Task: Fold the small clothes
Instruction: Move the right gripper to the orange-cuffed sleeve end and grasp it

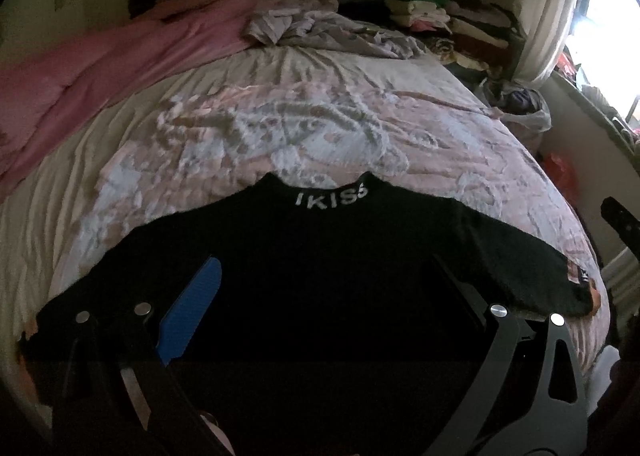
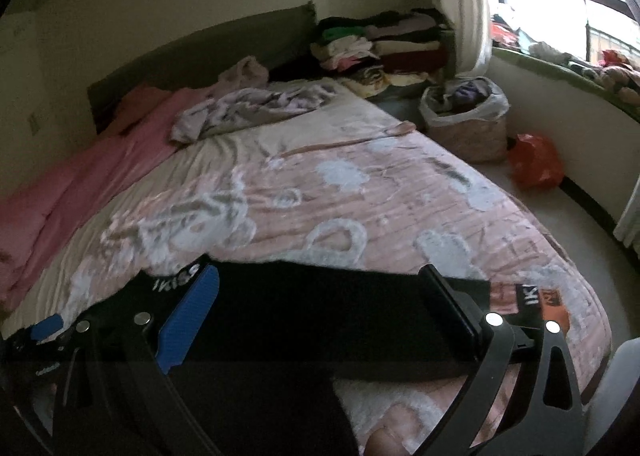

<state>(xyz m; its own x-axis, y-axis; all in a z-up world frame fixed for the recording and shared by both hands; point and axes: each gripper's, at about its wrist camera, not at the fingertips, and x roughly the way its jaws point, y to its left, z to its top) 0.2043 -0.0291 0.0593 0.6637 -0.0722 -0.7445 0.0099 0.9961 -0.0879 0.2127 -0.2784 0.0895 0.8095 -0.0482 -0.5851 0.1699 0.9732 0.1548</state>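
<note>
A black long-sleeved top with white lettering at the collar lies flat on the bed, sleeves spread left and right. My left gripper is open above the top's body, its blue-padded finger to the left. In the right wrist view the same top lies across the near bed edge, with its right sleeve cuff and label to the right. My right gripper is open over that sleeve, holding nothing. The left gripper's blue pad shows at the far left.
The bed has a pink patterned cover. A pink blanket lies along the left, a crumpled garment near the headboard, stacked folded clothes at the back right. A bag of clothes and orange bag stand on the floor.
</note>
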